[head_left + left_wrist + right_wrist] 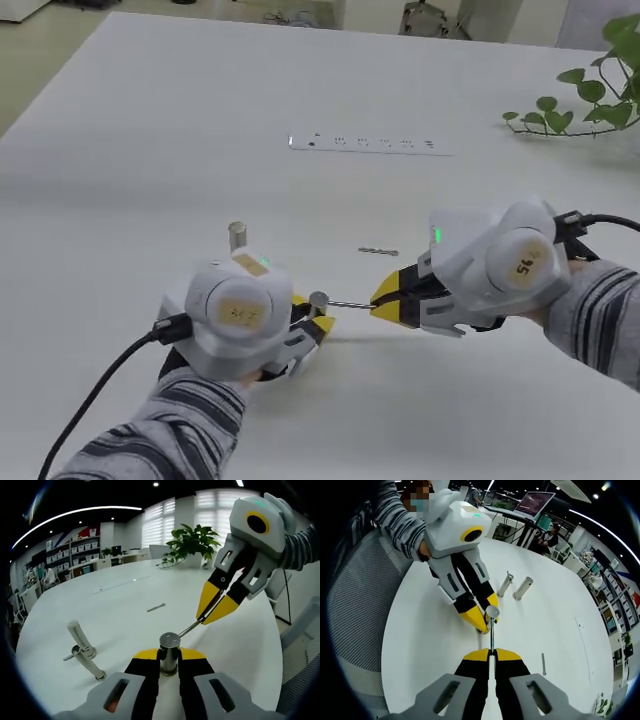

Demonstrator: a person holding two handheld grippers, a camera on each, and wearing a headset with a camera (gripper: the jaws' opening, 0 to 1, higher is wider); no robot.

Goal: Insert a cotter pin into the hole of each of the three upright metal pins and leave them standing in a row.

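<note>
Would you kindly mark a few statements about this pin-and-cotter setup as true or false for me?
1. The left gripper is shut on a pin that stands upright. True.
2. The right gripper holds a cotter pin pointing at that pin. True.
3. The spare cotter pin lies on the power strip. False: it lies on the bare table, nearer the grippers than the strip.
4. The gripped pin is the one metal pin on the table. False: two more pins stand beyond it in the right gripper view.
</note>
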